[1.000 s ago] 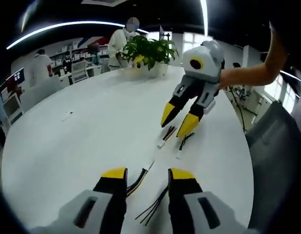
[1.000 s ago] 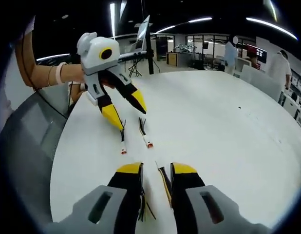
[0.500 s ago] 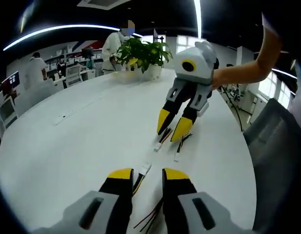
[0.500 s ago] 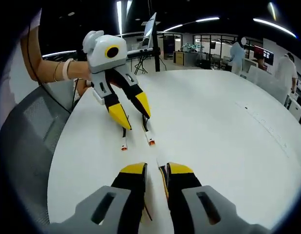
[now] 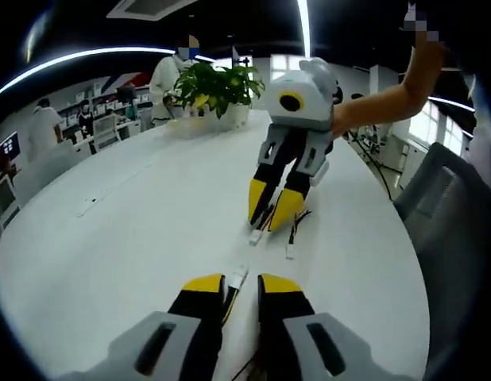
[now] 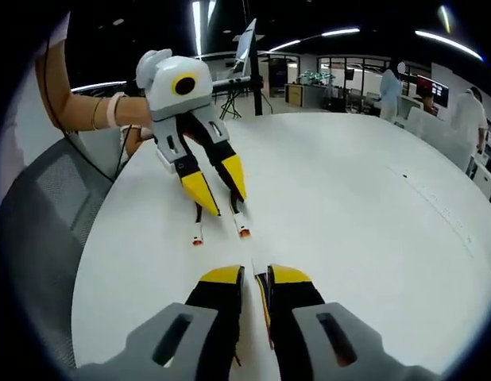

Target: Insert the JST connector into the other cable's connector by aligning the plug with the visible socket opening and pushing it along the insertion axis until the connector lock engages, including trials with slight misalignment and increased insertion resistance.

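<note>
Your left gripper (image 5: 240, 283), with its yellow-tipped black jaws, sits low over the round white table (image 5: 134, 238). Its jaws stand narrowly parted around a thin bundle of dark and yellow wires (image 5: 230, 295) that ends in a small white JST connector (image 5: 239, 275), poking out just beyond the tips at about 12 o'clock. Whether the pads actually press on the wires you cannot tell from here.

Further out at 12 o'clock in the left gripper view, your right gripper (image 5: 271, 214) comes down onto the table, jaws nearly together over the wires of a second cable whose small white plug (image 5: 256, 236) lies on the table just beyond its tips. A third short lead with a white end (image 5: 290, 252) lies just beside it, toward 1 o'clock. A potted green leafy plant (image 5: 215, 86) stands at the far edge of the table, at 11 o'clock.

In the right gripper view, the right gripper (image 6: 254, 277) shows its jaws close together with a thin yellow and dark wire (image 6: 262, 292) running in the slit between them; a firm clamp cannot be confirmed. At 11 o'clock the left gripper (image 6: 222, 193) points down at the table, and two short leads with orange-tipped white ends (image 6: 199, 235) (image 6: 242, 231) lie below its tips, side by side.
</note>
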{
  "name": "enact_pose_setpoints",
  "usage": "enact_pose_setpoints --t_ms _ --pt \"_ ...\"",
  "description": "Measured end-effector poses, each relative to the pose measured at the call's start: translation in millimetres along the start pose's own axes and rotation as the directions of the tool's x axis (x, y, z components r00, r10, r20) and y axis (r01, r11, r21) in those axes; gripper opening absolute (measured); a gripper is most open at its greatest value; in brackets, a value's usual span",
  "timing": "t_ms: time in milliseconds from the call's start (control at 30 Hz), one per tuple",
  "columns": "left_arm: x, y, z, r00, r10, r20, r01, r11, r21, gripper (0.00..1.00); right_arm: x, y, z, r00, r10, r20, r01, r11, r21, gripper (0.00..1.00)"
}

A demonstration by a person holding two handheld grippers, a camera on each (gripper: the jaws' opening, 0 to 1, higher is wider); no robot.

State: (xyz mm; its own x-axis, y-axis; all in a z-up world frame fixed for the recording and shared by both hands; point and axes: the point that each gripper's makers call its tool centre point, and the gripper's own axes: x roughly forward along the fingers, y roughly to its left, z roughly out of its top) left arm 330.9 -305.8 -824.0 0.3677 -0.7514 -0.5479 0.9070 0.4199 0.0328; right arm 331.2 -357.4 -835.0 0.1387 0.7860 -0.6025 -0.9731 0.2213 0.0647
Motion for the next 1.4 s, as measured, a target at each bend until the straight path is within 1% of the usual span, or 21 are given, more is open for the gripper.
enact_pose_setpoints --t_ms 167,333,567,667,800,867,1100,1133,1400 --pt "6 0.7 -5.2 0.999 -0.015 -0.032 0.016 0.999 0.041 0.08 2 -1 -2.5 1.000 0.010 -0.009 -0.010 1.000 -0.007 0.08" --pt "9 0.6 -6.3 0.999 -0.026 -0.037 0.028 0.998 0.060 0.06 5 -3 -5.9 1.000 0.017 -0.020 -0.017 1.000 -0.013 0.08" --pt "15 0.4 -8.9 0.998 -0.047 -0.048 0.050 0.996 0.074 0.05 8 -5 -9.0 0.999 0.026 -0.027 -0.027 1.000 -0.014 0.07" --pt "17 2.6 -7.4 0.998 -0.048 -0.032 0.050 0.997 0.058 0.05 10 -6 -13.2 0.999 0.027 -0.040 -0.027 1.000 -0.012 0.06" --pt "18 2.0 -8.1 0.998 -0.058 -0.038 0.061 0.995 0.078 0.04 9 -6 -13.2 0.999 0.030 -0.040 -0.031 1.000 -0.006 0.06" --pt "18 -1.4 -6.8 0.997 -0.065 -0.036 0.068 0.995 0.078 0.04 9 -6 -12.9 0.999 0.033 -0.039 -0.033 0.999 -0.006 0.06" --pt "21 -3.5 -12.2 0.996 -0.070 -0.046 0.074 0.993 0.089 0.02 10 -7 -12.7 0.998 0.036 -0.042 -0.036 0.999 -0.011 0.05" --pt "20 -3.6 -10.3 0.997 -0.071 -0.035 0.074 0.993 0.090 0.02 10 -7 -12.7 0.998 0.037 -0.042 -0.037 0.999 -0.012 0.05" --pt "22 -4.2 -9.5 0.996 -0.087 -0.026 0.089 0.990 0.106 0.00 9 -5 -12.3 0.998 0.044 -0.045 -0.045 0.999 -0.021 0.05"
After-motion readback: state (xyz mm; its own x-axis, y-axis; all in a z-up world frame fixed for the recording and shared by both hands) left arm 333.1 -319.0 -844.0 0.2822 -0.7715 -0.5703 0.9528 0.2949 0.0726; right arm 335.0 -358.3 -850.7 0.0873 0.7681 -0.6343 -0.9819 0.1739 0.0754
